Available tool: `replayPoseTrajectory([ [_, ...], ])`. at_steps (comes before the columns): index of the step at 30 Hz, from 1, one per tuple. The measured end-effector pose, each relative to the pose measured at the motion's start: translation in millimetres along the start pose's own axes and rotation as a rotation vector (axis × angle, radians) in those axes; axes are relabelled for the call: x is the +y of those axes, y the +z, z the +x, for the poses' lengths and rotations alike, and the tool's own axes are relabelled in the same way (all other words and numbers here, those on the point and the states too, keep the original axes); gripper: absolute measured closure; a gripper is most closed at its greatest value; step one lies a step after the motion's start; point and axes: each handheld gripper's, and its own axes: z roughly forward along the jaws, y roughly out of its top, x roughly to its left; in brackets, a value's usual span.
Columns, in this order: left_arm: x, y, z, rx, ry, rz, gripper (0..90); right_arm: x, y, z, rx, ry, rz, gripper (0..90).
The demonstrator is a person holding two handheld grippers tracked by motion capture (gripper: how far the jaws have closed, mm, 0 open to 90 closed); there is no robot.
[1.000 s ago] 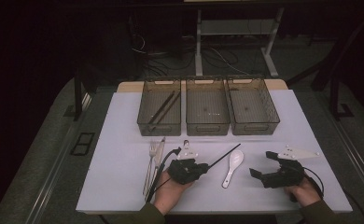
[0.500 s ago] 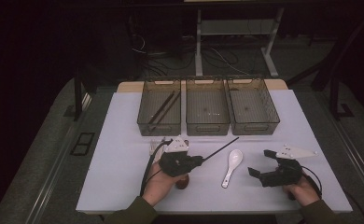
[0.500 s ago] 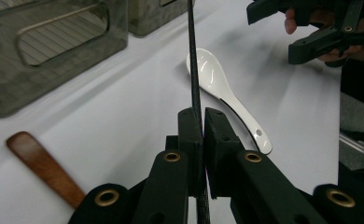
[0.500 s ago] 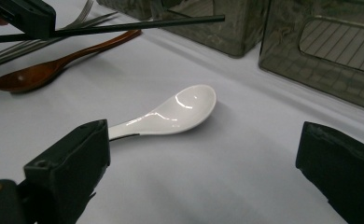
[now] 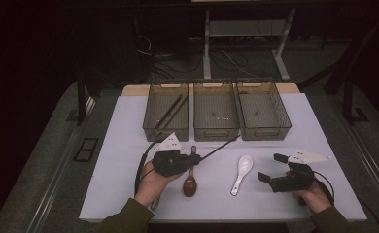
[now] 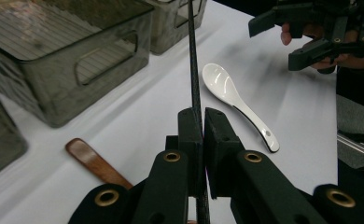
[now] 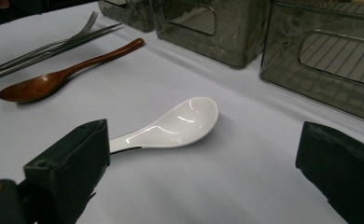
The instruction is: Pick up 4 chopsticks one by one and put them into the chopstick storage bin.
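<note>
The left gripper (image 6: 202, 122) clamps a black chopstick (image 6: 193, 70) (slanting toward the bins); the right gripper (image 5: 270, 167) gapes wide.

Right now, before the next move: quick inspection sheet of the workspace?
Surface: white table top, flat, well lit.
Job's things: black chopstick clamped in left tongs; more chopsticks in left bin.
Clutter: white ceramic spoon, wooden spoon, fork, two empty bins.
Grippers: left shut on chopstick, raised; right tongs open, holding nothing.
Cables: black lead loops from left gripper.
Surroundings: dark; floor cables behind table.
</note>
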Motion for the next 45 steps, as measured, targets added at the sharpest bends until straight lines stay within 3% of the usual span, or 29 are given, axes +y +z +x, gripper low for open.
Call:
replayPoseTrajectory([
  [13,2.9,-24.6,21.2,0.04,-0.011,-0.03,85.1,-0.7,-0.3,0.5,-0.001,0.001,0.003,2.6],
  [23,8.0,-32.3,38.6,0.06,-0.022,-0.05,85.1,-0.9,-0.5,0.0,-0.004,0.001,0.005,2.6],
  [34,22.5,-37.2,69.1,0.146,-0.024,-0.058,85.0,-1.3,-1.4,-1.5,-0.008,0.008,0.002,2.6],
  [45,40.3,-39.7,101.8,0.236,-0.055,-0.068,85.0,-1.6,-1.7,-1.7,-0.01,0.011,0.002,2.6],
])
